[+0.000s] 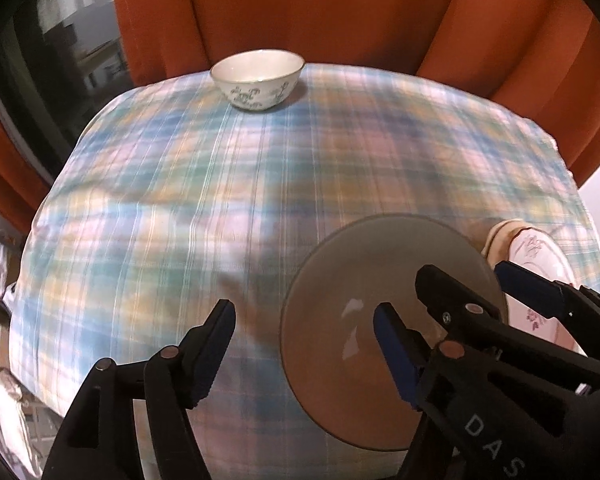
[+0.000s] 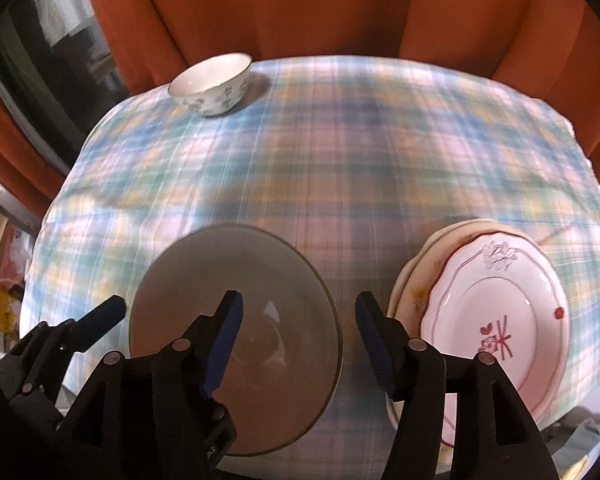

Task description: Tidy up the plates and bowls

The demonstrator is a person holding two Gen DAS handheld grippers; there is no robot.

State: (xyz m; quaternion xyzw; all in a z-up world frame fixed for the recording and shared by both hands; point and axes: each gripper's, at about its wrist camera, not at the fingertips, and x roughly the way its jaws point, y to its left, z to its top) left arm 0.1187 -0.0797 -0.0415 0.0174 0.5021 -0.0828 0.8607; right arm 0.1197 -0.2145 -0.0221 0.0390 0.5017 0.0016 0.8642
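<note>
Your left gripper [image 1: 304, 338] and right gripper [image 2: 298, 330] both stood open and empty, straddling opposite rim edges of the smoky translucent glass bowl [image 2: 236, 320] on the blue plaid cloth [image 2: 320, 160]. The small white floral porcelain bowl [image 1: 257, 79] lay well apart at eleven o'clock, nearer your left hand. Two bowls; at least two stacked scalloped floral plates [image 2: 496, 304] sat at three o'clock

A plaid tablecloth [image 1: 220, 184] lies before orange curtains [image 1: 320, 12] and a dark window [image 1: 60, 52].

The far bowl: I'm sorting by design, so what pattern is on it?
White bowl with grey-blue floral sprigs, clearest in the left wrist view.
</note>
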